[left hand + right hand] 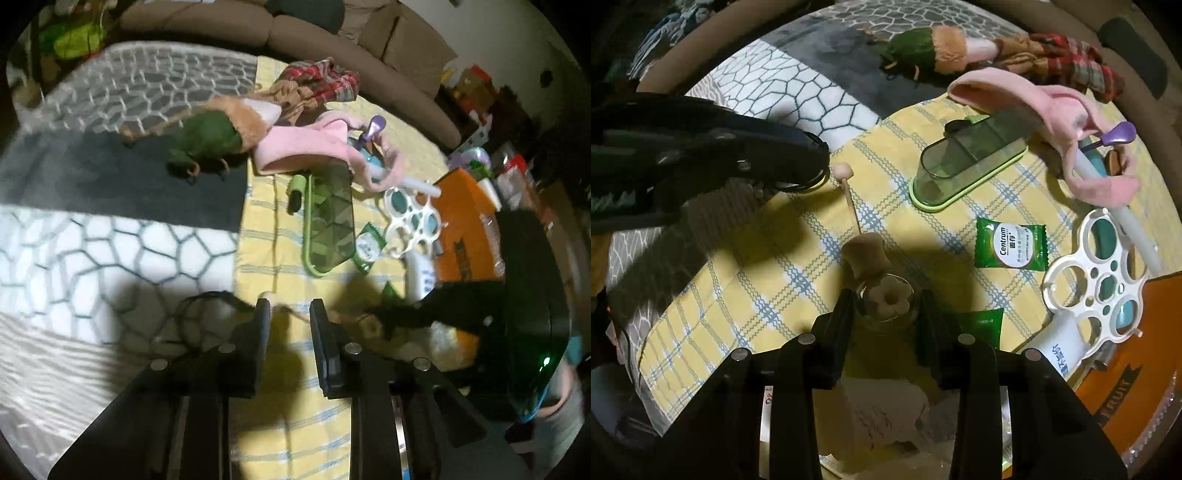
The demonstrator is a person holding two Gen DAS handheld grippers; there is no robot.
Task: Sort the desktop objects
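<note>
So the right gripper is sitting with its two black fingers on either side of a small clear glass bottle, and they look snug against the glass, pinching it. The bottle has a chunky spool-shaped cork stopper leaning off its mouth, and a thin wooden stick with a round bead on the end is poking out past it across the cloth. The whole lot is sitting on a yellow woven cloth with blue and white plaid lines, a bit textured looking. The left gripper is hovering just over the near edge of that same cloth, fingers spread apart with only a bit of the wooden stick showing between the tips, not gripped. Further out, a translucent green oblong lid on a lime base is lying flat, with a shiny green Centrum sachet just beside it. A white plastic ring holder with round holes is resting half over an orange box. A soft pink fleece thing is draped over a white tube and a purple spoon. A fuzzy green and tan plush is lying on the grey cobble-pattern blanket, well apart from the bottle.
</note>
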